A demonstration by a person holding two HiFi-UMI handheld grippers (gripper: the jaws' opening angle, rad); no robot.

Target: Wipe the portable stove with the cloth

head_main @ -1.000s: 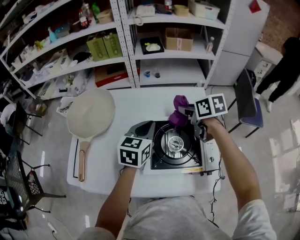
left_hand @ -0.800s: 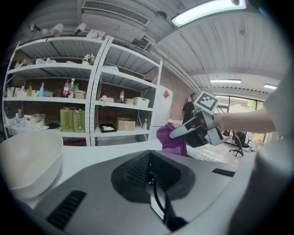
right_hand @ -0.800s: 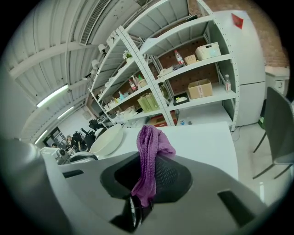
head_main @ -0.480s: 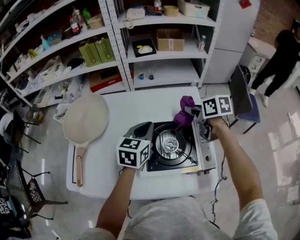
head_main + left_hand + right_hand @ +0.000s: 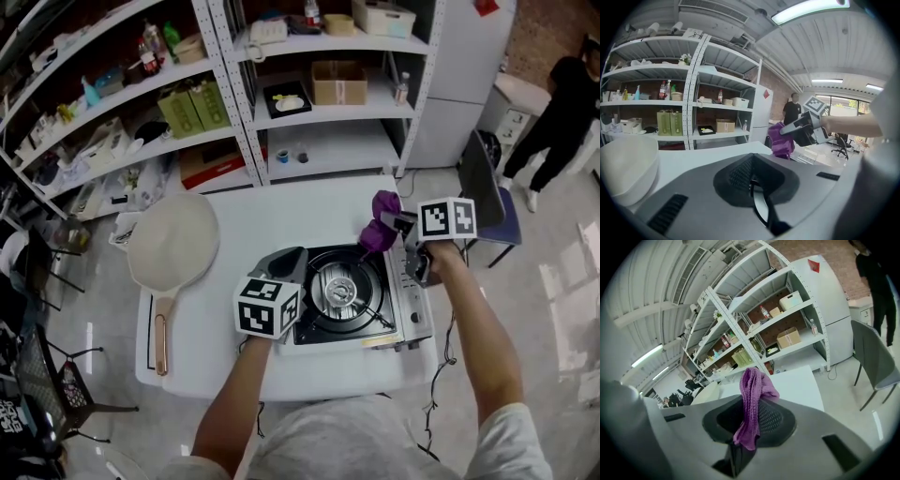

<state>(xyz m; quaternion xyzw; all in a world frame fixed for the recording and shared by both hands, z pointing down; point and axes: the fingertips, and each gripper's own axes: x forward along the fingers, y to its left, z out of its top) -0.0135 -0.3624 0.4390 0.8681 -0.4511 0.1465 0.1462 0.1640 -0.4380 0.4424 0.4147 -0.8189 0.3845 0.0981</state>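
Purple knit cloth (image 5: 382, 225) is pinched tight in the right gripper (image 5: 395, 226) and hangs from its jaws at the far right corner of the portable stove (image 5: 412, 314); whether it's touching the metal can't be told. The stove is set on a white table (image 5: 281, 211). The left gripper (image 5: 284, 265) is held at the stove's far left corner, jaws pressed together with nothing caught between them. A pale pan (image 5: 173, 242) is laid well off to the left.
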